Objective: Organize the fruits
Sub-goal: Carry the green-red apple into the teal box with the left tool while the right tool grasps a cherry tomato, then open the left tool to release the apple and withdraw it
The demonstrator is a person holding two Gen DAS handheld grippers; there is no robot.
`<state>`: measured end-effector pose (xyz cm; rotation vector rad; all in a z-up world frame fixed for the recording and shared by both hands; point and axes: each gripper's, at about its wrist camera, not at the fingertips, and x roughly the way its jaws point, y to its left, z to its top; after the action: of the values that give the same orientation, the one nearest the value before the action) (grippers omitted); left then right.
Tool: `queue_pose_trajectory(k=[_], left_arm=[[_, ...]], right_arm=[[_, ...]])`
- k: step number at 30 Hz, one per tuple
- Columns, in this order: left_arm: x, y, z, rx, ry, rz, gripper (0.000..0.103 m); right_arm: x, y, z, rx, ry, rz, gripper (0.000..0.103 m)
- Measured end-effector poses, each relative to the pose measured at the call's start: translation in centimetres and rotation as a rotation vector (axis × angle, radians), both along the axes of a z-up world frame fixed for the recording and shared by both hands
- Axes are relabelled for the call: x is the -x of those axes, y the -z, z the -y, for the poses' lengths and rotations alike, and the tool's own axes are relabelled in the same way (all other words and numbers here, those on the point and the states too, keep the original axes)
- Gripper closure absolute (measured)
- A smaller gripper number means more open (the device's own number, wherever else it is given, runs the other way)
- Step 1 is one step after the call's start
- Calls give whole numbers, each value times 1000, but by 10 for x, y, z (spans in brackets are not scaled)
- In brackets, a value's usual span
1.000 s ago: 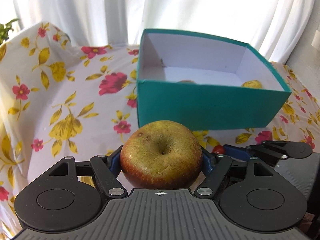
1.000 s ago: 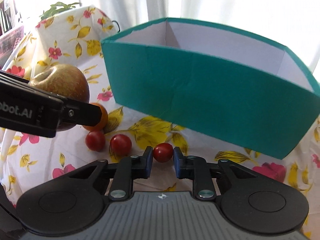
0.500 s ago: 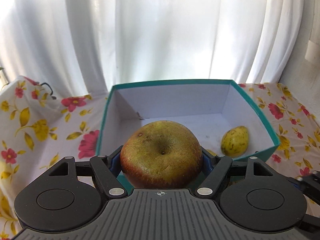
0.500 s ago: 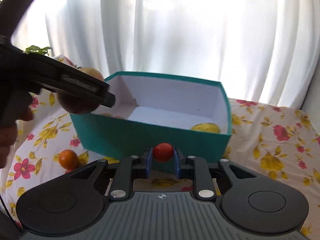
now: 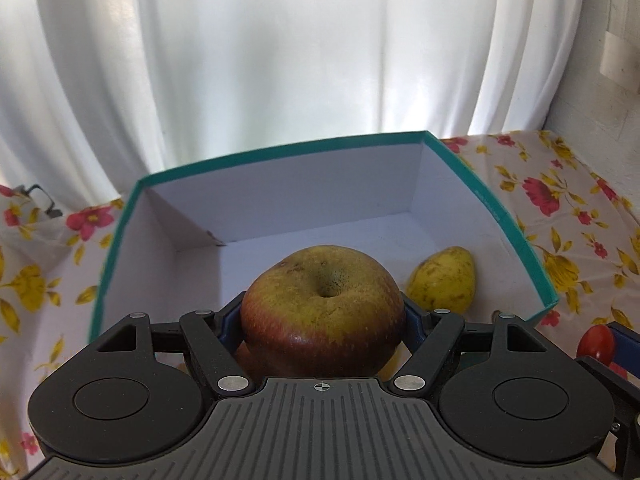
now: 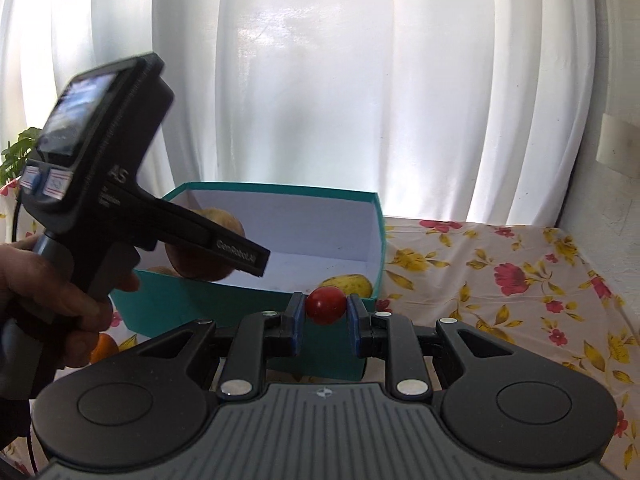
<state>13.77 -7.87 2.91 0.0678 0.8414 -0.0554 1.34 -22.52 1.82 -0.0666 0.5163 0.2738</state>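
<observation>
My left gripper [image 5: 322, 316] is shut on a yellow-red apple [image 5: 322, 316] and holds it above the open teal box [image 5: 500, 216], over its near left part. A yellow pear [image 5: 444, 280] lies inside the box at the right. My right gripper [image 6: 325, 312] is shut on a small red tomato [image 6: 325, 305] and hovers just in front of the box's near right corner [image 6: 372, 296]. In the right wrist view the left gripper [image 6: 240, 254] holds the apple [image 6: 208, 252] over the box, and the pear [image 6: 350, 284] shows behind the tomato.
The box stands on a white cloth with red and yellow flowers [image 6: 500, 280]. An orange fruit [image 6: 104, 346] lies on the cloth left of the box, partly behind the hand. White curtains hang behind. A wall rises at the right.
Both grippers have risen and moved forward toward the box with their fruits. The apple now hangs over the box interior; the tomato is closer to the box's near wall.
</observation>
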Motion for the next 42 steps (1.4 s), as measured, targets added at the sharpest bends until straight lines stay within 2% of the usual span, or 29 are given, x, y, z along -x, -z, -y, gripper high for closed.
queue_pose_trajectory(k=[6, 10, 14, 17, 18, 19, 22, 30, 35, 42], left_arm=[[-12, 15, 14, -2, 59, -51, 24], [-13, 12, 16, 33, 99, -48, 24], [-15, 12, 12, 98, 125, -75, 23], [-10, 1, 6, 173, 149, -20, 16], [-8, -3, 5, 173, 136, 3, 8], [-7, -6, 4, 153, 118, 20, 7], [-5, -11, -7, 100, 51, 33, 7], [36, -42, -53, 66, -133, 120, 7], [62, -40, -75, 78, -203, 109, 7], [86, -21, -92, 88, -255, 44, 7]], right_arm=[[-6, 0, 9, -2, 37, 7, 81], [-13, 3, 14, -14, 50, 2, 81], [-14, 3, 15, -12, 61, 5, 81], [-17, 4, 16, -10, 65, 4, 81], [-16, 3, 15, -11, 64, 2, 81], [-17, 3, 15, -11, 64, 2, 81], [-16, 2, 13, -7, 55, 8, 81], [-18, 1, 7, 1, 27, 16, 81], [-19, -1, -4, 7, -14, 27, 81], [-19, -6, -25, 19, -91, 42, 81]])
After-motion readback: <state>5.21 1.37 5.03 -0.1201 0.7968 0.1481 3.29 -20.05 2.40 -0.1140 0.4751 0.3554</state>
